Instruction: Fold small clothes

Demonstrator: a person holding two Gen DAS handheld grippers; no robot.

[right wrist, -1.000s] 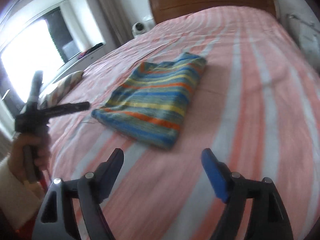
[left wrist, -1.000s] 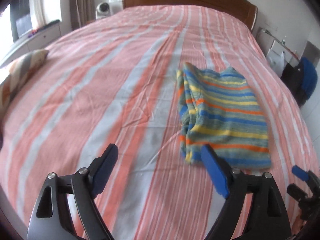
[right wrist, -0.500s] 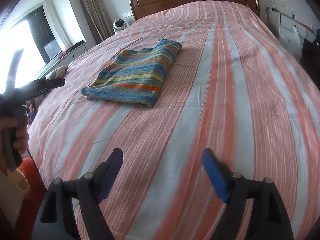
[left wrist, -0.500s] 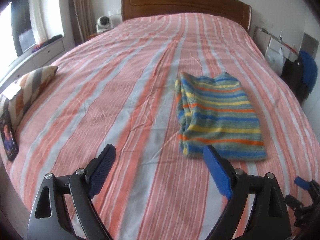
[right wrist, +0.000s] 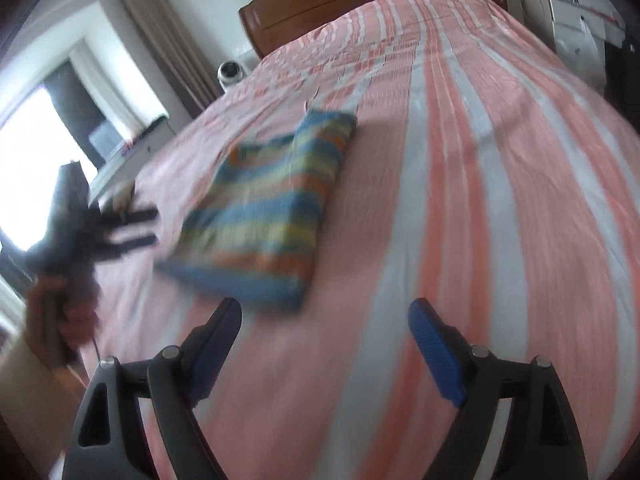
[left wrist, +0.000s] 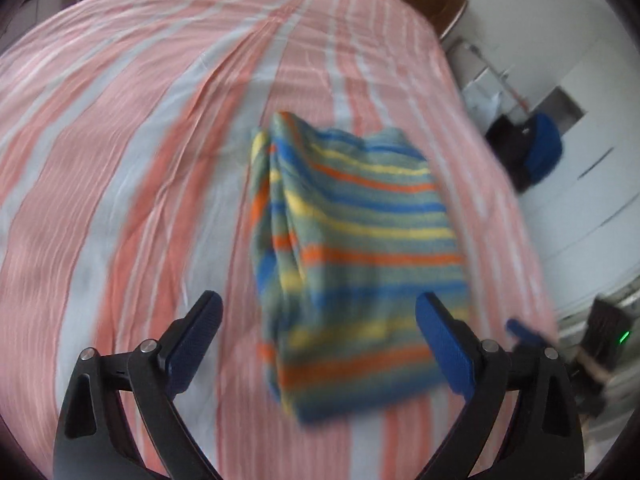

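A folded small garment [left wrist: 360,256] with blue, yellow, orange and green stripes lies flat on the pink-and-white striped bed [left wrist: 120,160]. My left gripper [left wrist: 318,336] is open and empty, hovering just before the garment's near edge. In the right wrist view the garment [right wrist: 272,204] lies ahead and to the left; my right gripper [right wrist: 324,336] is open and empty above the bedspread, a little short of its near corner. The left gripper [right wrist: 132,228] shows there at the far left, blurred. Both views are motion-blurred.
A wooden headboard [right wrist: 360,4] stands at the far end of the bed. A white round device [right wrist: 231,72] sits beside it. A window [right wrist: 36,160] and a curtain are at the left. A dark bag with blue cloth [left wrist: 532,152] stands off the bed's right side.
Both grippers have moved in towards the garment, so it looms larger in both views. The left view has tilted down over it. Both grippers stay open; the garment has not moved.
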